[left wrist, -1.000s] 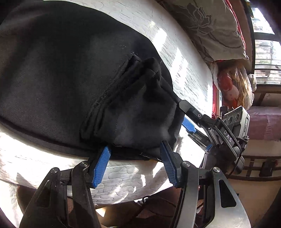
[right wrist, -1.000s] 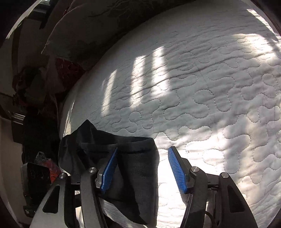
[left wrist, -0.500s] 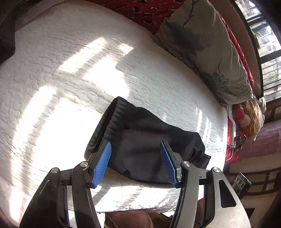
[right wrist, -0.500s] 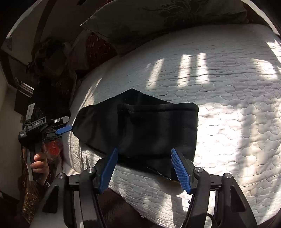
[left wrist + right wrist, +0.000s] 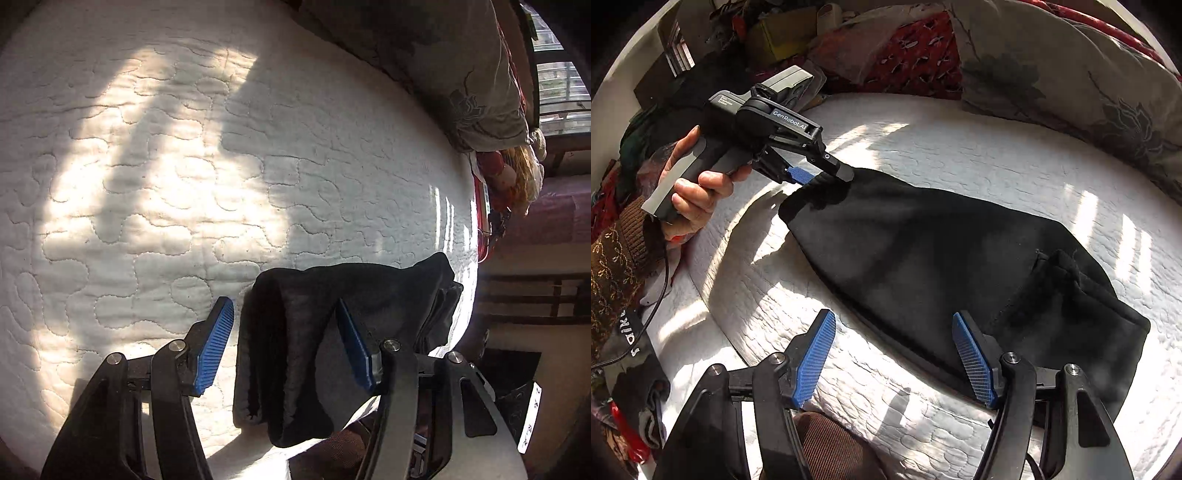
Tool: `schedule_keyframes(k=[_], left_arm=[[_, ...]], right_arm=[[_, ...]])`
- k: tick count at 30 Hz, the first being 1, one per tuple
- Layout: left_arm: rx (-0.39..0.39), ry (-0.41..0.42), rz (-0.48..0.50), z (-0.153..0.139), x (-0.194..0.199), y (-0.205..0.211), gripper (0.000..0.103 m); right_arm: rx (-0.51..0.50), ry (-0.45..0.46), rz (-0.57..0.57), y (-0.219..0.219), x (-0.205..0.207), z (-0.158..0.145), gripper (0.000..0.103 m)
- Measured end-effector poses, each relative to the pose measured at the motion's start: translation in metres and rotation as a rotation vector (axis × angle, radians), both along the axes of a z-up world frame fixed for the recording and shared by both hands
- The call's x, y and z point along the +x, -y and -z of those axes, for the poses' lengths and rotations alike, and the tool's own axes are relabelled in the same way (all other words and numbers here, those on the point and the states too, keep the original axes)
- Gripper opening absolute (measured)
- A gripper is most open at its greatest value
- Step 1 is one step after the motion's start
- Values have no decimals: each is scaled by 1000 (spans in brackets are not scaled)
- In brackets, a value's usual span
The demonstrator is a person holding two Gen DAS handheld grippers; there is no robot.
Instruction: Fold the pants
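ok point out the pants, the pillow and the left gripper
pants [image 5: 923, 251], right wrist view, flat middle of the black cloth
pillow [image 5: 1052, 74], right wrist view, grey floral cover
left gripper [image 5: 827, 173], right wrist view, fingertips at the pants' end

Black gripper [image 5: 892, 356], ribbed blue pads [image 5: 814, 358], brown patterned sleeve [image 5: 611, 258]

We see a white quilted mattress [image 5: 960, 155] striped with sunlight. Along its far edge lies a grey floral pillow [image 5: 1071, 74], with red patterned fabric [image 5: 912, 55] beside it.
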State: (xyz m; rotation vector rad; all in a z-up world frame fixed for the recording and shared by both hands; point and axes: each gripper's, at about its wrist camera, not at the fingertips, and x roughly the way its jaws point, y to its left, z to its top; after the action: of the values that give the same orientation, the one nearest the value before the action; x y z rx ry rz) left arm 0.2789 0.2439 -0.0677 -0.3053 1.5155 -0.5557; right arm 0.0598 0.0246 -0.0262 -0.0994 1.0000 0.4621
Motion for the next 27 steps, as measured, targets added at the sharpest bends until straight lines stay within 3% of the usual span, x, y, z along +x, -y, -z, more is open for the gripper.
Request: schedule_keyframes(k=[4,8,15,18,19,20,22,24,27], left_arm=[[-23,-4,42,-1,6,2,61],[-45,6,73,-1,5,9,73],[-42,26,124,0,4,21,79],[-59,13,137,1,3,24,79],[-53,20,136,0,1,25,79],[-45,28,133,-1,0,25,77],[-43,33,112,-1,-3,24,64],[-71,15,58,2,-4,17,34],[-149,-15,-21,5,-8,8,30]], right_arm=[[-55,71,-77,-73,10,17,69],[-124,90,-106,-115,23,36,69],[-290,170,-108,-150,34,62,69],[-323,226,-116,-156,36,66,64],[-334,240,-121,-157,36,67,52],[-343,251,-132,-157,36,66,48],[-355,276,-144,-154,33,62,27],[-369,296,-143,-148,33,58,16],[-347,313,-117,-132,32,47,14]])
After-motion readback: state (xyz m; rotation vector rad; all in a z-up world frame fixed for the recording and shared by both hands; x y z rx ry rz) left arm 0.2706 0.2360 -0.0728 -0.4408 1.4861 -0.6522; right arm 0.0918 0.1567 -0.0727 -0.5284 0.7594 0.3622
